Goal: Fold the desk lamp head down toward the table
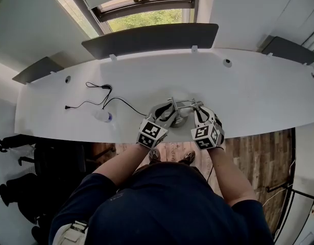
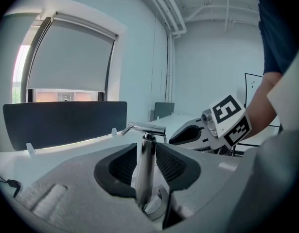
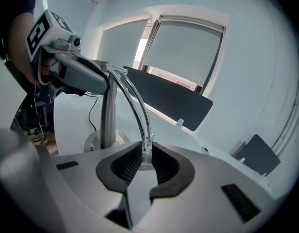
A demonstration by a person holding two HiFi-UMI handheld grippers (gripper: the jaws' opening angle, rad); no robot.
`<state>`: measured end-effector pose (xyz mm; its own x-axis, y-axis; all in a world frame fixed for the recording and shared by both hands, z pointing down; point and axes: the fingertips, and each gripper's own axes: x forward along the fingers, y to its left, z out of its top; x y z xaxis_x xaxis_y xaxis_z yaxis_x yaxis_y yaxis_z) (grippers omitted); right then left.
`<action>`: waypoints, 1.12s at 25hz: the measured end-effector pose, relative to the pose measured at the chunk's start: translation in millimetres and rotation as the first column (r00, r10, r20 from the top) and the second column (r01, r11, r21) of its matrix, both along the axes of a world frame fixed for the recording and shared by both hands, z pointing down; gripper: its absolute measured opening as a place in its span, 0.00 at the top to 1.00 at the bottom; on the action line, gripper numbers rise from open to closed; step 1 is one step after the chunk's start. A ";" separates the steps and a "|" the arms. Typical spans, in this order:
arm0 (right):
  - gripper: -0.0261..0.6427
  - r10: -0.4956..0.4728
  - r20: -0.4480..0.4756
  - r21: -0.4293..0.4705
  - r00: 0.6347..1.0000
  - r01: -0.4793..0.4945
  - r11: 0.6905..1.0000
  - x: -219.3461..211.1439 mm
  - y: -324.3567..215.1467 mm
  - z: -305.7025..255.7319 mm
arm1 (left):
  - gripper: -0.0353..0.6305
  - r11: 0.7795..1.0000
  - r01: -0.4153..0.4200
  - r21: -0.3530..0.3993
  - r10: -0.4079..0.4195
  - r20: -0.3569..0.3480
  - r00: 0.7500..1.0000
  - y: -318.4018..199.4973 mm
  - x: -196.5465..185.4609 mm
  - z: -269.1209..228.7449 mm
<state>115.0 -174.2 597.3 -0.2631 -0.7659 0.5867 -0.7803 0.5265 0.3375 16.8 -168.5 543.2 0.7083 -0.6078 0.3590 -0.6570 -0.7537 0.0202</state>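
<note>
Left hand-held gripper around lamp post

the desk is bare to your right and across its far half, so there is wide room to pass there. on your left a black cable loops over the top, with a small white object just beside it. the lamp stands mid front edge, with your left gripper and right gripper crowding it. a dark screen walls the far edge.
</note>
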 end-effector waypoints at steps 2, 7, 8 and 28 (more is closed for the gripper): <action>0.86 0.010 0.009 0.016 1.000 -0.010 1.000 0.8 7.5 -14.6 | 0.76 1.000 -0.006 0.006 0.006 -0.009 1.000 6.1 -5.3 -7.1; 0.87 -0.016 0.116 0.019 0.993 0.014 1.000 -15.2 31.0 -43.5 | 0.76 0.997 -0.077 0.000 0.077 -0.013 0.997 33.6 -11.4 -25.9; 0.87 -0.020 0.142 0.019 0.990 0.018 1.000 -20.7 35.3 -52.4 | 0.76 0.996 -0.092 0.001 0.092 -0.019 0.996 39.1 -11.7 -31.9; 0.95 -0.109 0.509 0.088 0.854 0.075 0.993 -73.3 90.6 -140.0 | 0.94 0.987 -0.145 0.071 0.158 -0.228 0.961 93.7 -6.2 -109.4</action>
<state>41.6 -83.5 457.3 -0.5842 -0.7536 0.3012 -0.8007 0.5958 -0.0624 10.6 -74.8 433.8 0.8536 -0.5006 0.1443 -0.5170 -0.8482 0.1156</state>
